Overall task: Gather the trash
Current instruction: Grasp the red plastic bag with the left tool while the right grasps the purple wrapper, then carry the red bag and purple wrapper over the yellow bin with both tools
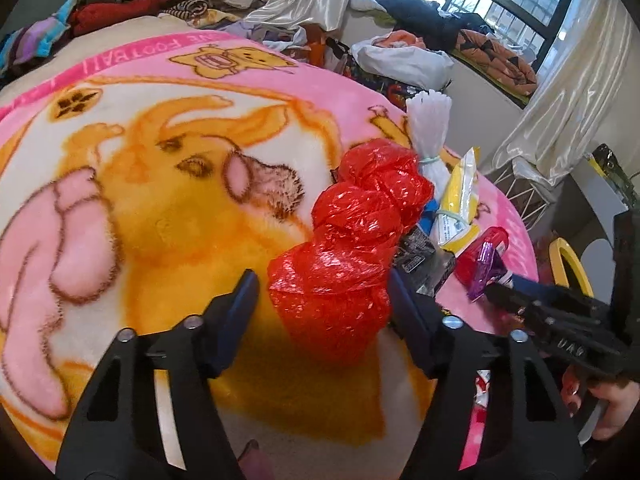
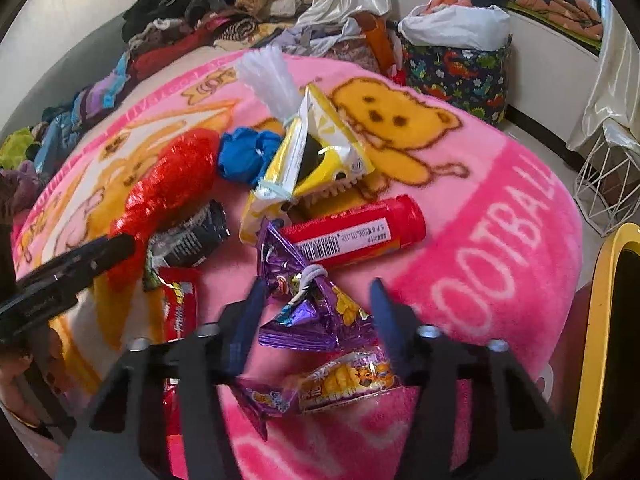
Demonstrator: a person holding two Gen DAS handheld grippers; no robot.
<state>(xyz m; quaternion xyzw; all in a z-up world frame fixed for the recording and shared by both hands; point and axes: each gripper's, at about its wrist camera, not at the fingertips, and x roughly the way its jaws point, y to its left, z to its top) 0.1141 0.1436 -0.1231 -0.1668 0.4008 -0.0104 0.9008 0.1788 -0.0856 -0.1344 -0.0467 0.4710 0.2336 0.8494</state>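
From the left wrist view, the left gripper (image 1: 322,284) has its jaws parted around the near end of a knotted red plastic bag (image 1: 352,236); the right finger sits against the crinkled plastic, while a sliver of blanket shows between the left finger and the bag, so it is not clamped. The bag is glossy, twisted into three lumps, and lies on a pink and yellow cartoon blanket (image 1: 140,184) with broad bare blanket to its left. To its right the trash crowds close: a white bundle tied with a band (image 1: 426,128), a yellow packet (image 1: 460,200) and a black wrapper (image 1: 418,252). The right gripper (image 1: 516,292) reaches in from the right edge. In the right wrist view, the right gripper (image 2: 316,300) straddles a shiny purple snack wrapper (image 2: 316,312) pinched with a band; both fingers stand just beside its sides, and I cannot tell whether they press it. A red tube with a barcode (image 2: 356,232) lies just beyond, a blue crumpled bag (image 2: 248,156) farther off, and a red packet (image 2: 180,300) to the left. Open pink blanket runs rightward to a yellow rim (image 2: 600,320) at the edge.
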